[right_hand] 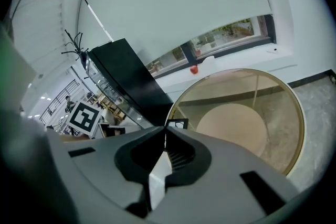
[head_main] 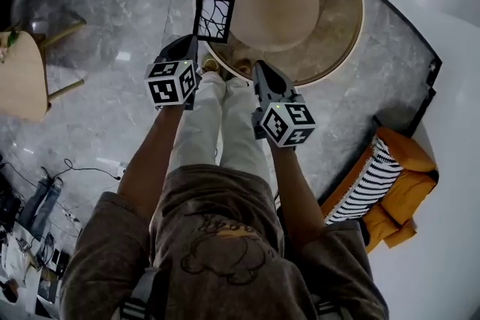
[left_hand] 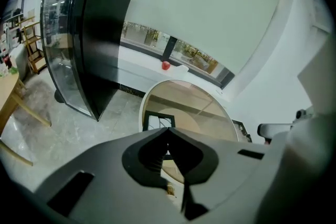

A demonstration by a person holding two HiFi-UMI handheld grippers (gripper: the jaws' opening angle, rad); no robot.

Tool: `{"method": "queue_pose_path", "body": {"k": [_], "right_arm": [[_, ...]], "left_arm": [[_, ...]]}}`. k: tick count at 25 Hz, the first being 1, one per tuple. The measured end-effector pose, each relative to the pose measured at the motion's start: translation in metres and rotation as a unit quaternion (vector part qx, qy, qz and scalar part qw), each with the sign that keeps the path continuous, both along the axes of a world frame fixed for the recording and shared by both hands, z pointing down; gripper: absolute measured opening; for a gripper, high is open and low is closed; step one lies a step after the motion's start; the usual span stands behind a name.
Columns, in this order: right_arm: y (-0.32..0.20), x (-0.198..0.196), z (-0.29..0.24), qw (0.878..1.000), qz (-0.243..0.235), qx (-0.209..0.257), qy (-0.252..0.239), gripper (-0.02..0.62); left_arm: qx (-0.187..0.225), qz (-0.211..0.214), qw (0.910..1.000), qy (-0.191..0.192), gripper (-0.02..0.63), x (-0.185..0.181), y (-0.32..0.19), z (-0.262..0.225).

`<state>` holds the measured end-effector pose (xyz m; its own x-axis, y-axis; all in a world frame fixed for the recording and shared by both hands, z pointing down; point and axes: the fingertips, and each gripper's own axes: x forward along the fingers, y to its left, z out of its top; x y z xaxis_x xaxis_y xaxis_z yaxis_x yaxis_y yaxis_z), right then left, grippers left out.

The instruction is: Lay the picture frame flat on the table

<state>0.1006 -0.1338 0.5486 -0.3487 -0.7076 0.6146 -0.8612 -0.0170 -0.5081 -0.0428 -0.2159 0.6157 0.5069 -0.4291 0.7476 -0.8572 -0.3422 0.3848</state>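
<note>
The picture frame, black-edged with a white sheet of dark lines, lies flat on the round glass table at its left rim. In the left gripper view the picture frame shows just beyond the jaw tips, its near edge hidden behind them. My left gripper hovers over the frame's near corner, shut, and nothing shows between the jaws. My right gripper hangs over the table's near rim, also shut and empty. A corner of the frame peeks past its tips.
The table has a round beige lower shelf. An orange seat with a striped cushion lies on the marble floor at right, a wooden table at left. A black panel and curved glass case stand beyond. A red thing sits on the sill.
</note>
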Motion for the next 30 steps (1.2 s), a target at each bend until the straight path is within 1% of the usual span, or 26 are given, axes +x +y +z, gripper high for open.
{"method": "queue_pose_path", "body": {"k": [9, 13, 17, 20, 27, 30], "right_arm": [[0.008, 0.011, -0.067, 1.0, 0.013, 0.018, -0.007, 0.02], [0.014, 0.011, -0.1, 0.999, -0.003, 0.038, -0.011, 0.02], [0.017, 0.01, -0.135, 0.997, -0.023, 0.07, -0.008, 0.02], [0.017, 0.007, -0.161, 0.995, -0.036, 0.093, -0.008, 0.02], [0.014, -0.008, -0.211, 0.987, -0.063, 0.145, -0.006, 0.02], [0.016, -0.009, -0.226, 0.985, -0.066, 0.158, 0.001, 0.02]], "left_arm": [[0.007, 0.036, 0.9992, 0.016, 0.018, 0.022, 0.015, -0.087], [0.014, 0.042, 0.9984, 0.035, 0.018, 0.032, 0.028, -0.131], [0.034, 0.062, 0.9967, 0.04, 0.018, 0.037, 0.041, -0.174], [0.044, 0.066, 0.9955, 0.052, 0.018, 0.038, 0.046, -0.203], [0.095, 0.088, 0.99, 0.057, 0.018, 0.038, 0.05, -0.255], [0.111, 0.101, 0.9867, 0.062, 0.018, 0.037, 0.055, -0.275]]}}
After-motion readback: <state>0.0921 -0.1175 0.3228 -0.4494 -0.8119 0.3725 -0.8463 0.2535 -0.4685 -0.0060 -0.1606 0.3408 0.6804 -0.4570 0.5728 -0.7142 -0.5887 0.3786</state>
